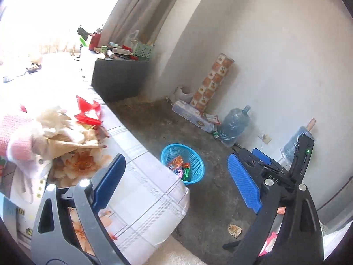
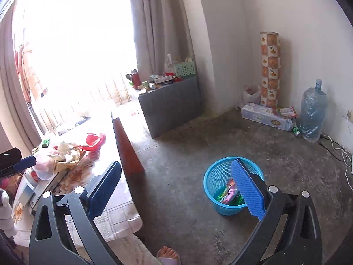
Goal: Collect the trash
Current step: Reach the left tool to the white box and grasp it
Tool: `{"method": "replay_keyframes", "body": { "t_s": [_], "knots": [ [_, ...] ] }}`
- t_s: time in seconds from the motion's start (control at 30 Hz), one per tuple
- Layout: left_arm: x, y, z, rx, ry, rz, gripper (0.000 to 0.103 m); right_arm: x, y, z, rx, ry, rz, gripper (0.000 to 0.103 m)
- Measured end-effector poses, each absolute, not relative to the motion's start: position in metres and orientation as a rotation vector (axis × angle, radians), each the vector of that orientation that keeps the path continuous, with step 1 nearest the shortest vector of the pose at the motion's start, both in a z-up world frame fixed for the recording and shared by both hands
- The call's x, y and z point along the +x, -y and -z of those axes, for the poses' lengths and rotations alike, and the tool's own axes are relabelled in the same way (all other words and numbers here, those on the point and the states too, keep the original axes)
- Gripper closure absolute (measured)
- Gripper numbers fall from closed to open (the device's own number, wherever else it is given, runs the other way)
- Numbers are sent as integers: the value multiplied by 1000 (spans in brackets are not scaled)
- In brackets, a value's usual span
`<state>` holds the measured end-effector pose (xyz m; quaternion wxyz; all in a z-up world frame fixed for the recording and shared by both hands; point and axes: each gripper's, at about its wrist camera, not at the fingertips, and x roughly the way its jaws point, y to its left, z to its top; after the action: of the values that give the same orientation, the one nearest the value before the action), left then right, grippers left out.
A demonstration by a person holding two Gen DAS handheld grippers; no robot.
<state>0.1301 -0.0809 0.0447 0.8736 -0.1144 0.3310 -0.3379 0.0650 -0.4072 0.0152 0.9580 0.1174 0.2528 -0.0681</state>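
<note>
A blue mesh waste basket stands on the concrete floor beside the table and holds colourful wrappers; it also shows in the right wrist view. Crumpled brown and white paper and a red wrapper lie on the table, seen too in the right wrist view. A crumpled scrap lies on the floor. My left gripper is open and empty over the table edge. My right gripper is open and empty above the floor, its right finger in front of the basket.
A dark cabinet with clutter stands by the curtain. A patterned roll, a tissue pack and a water jug line the wall. White cables run at right. A foot is below.
</note>
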Motion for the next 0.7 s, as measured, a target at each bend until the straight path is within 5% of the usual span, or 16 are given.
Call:
{"method": "replay_keyframes", "body": {
  "t_s": [0.33,0.7],
  "knots": [
    [99,-132,-8,-545,-700,165,11,120,270,-22,192,-620,-205,6],
    [137,-202,71,-1113,-938,-87,11,131,205,-8,147,-710,-307,6]
  ]
}}
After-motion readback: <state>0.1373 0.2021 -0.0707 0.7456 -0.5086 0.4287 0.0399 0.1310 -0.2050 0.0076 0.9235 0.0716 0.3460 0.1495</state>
